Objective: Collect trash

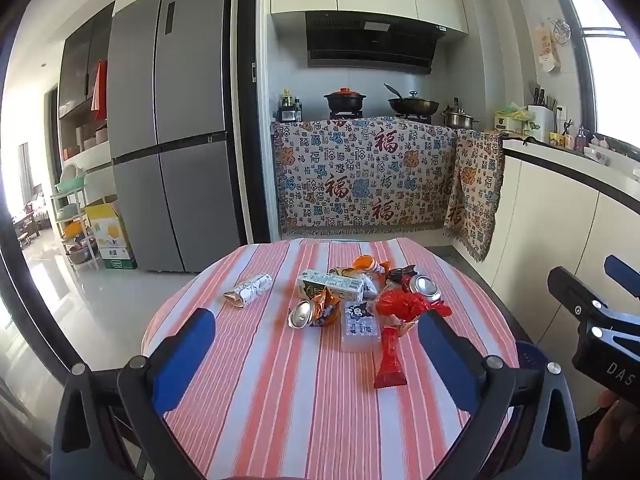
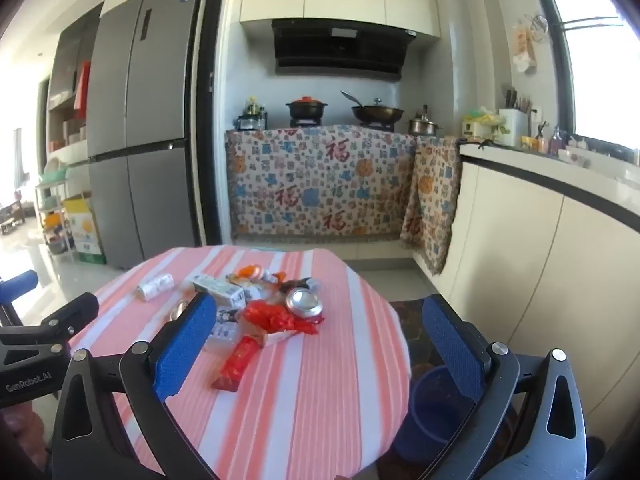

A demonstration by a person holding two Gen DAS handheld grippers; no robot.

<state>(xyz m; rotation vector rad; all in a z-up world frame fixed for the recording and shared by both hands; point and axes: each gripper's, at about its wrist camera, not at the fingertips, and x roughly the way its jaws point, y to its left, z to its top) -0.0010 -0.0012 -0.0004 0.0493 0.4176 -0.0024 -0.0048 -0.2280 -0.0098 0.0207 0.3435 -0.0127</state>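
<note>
Two blue-padded tongs in the left wrist view: the left tongs point(image 1: 312, 354) spread wide over the striped worktop point(image 1: 280, 400), gripping nothing; part of the right tongs point(image 1: 600, 308) jutting in at the right edge, also empty. Ahead, near the middle of the worktop, a loose heap of trash. Foil-wrapped roll point(image 1: 248, 289) lying apart at the left of the heap. Drink carton point(image 1: 329, 285) on its side, with a crushed can point(image 1: 301, 313) just in front of it and an orange wrapper point(image 1: 326, 306) touching both. Small clear box point(image 1: 359, 331) with a cartoon label nearest the left tongs. Crumpled red wrapper point(image 1: 404, 305) to the right of the box, a long red packet point(image 1: 390, 360) trailing toward the camera, a second can point(image 1: 426, 287) behind it. Beyond the worktop, a grey fridge point(image 1: 172, 140) and a stove draped with a patterned cloth point(image 1: 368, 176).

Same heap in the right wrist view, somewhat blurred. Right tongs point(image 2: 320, 360) open as far as seen, nothing between the pads, left pad overlapping the heap's near edge in the picture; contact not clear. Silver can point(image 2: 304, 302) on top of the red wrapper point(image 2: 276, 318), red packet point(image 2: 236, 360) nearest, foil roll point(image 2: 156, 286) off to the left, carton point(image 2: 220, 292) behind the pad. Blue bucket point(image 2: 432, 412) on the floor beside the worktop point(image 2: 300, 420), under the right pad. Left tongs' body point(image 2: 44, 332) at the left edge.
</note>
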